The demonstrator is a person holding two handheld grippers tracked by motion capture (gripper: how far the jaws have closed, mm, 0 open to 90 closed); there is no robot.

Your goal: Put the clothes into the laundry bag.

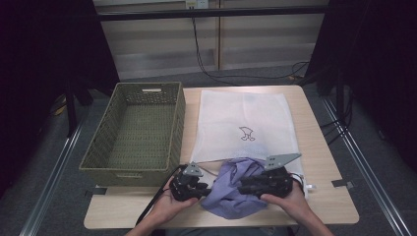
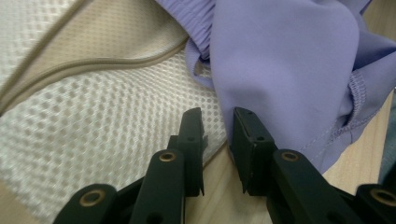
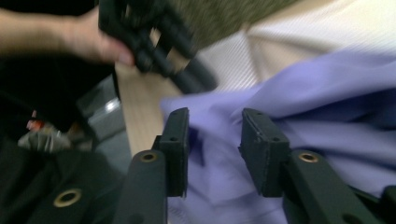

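The lilac garment (image 1: 235, 189) is thin, smooth cloth with a soft sheen and stitched hems. Under it lies a white mesh bag (image 2: 93, 121), its weave open and matt. The basket (image 1: 135, 132) is rough olive wicker. The bench (image 1: 324, 162) is pale, smooth wood-grain. Each tool (image 2: 217, 140) is matt black plastic.

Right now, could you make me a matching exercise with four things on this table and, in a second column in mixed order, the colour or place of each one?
Things:
1. woven basket
2. mesh laundry bag
3. crumpled garment
4. left hand-held gripper

Descriptions:
A. purple, at the near edge of the table
B. white, flat at the middle of the table
C. black, at the left side of the garment
D. olive green, on the left part of the table

Pairs: 1-D, 2-B, 3-A, 4-C
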